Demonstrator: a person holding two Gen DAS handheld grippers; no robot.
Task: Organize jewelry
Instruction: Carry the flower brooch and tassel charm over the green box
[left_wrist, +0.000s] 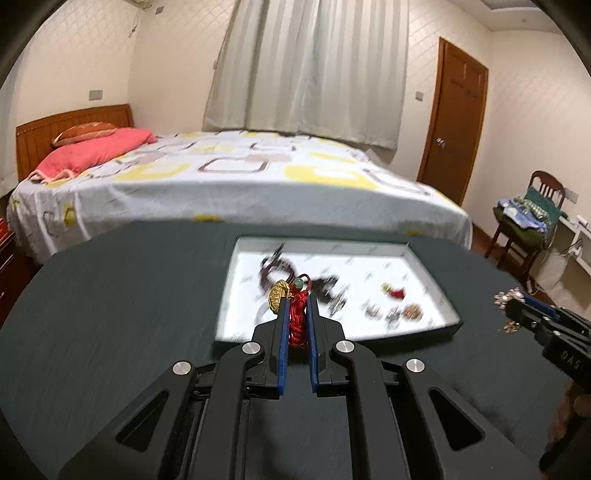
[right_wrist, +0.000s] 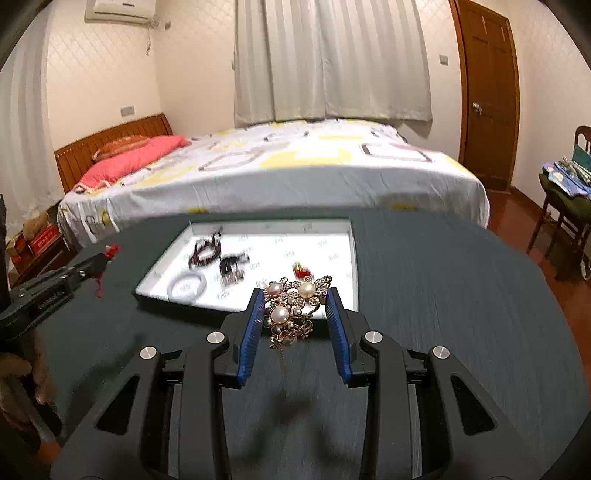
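left gripper (left_wrist: 296, 306) is clamped tight on a red cord charm (left_wrist: 297, 317) with a gold piece and a green bead at its tip, held above the near edge of the white tray (left_wrist: 432, 328). right gripper (right_wrist: 295, 299) is pinching a gold pearl brooch (right_wrist: 293, 310) between its blue pads, also over the tray's near edge. further in, the tray holds dark bead bracelets (right_wrist: 205, 253) and a pale bangle (right_wrist: 186, 286) toward its left side. tray sits on the dark tabletop (right_wrist: 443, 295), bed (right_wrist: 295, 170) behind.

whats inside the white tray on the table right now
In the white tray: a white bangle, dark bead bracelets and a small red piece. The pearl brooch hides its near corner.
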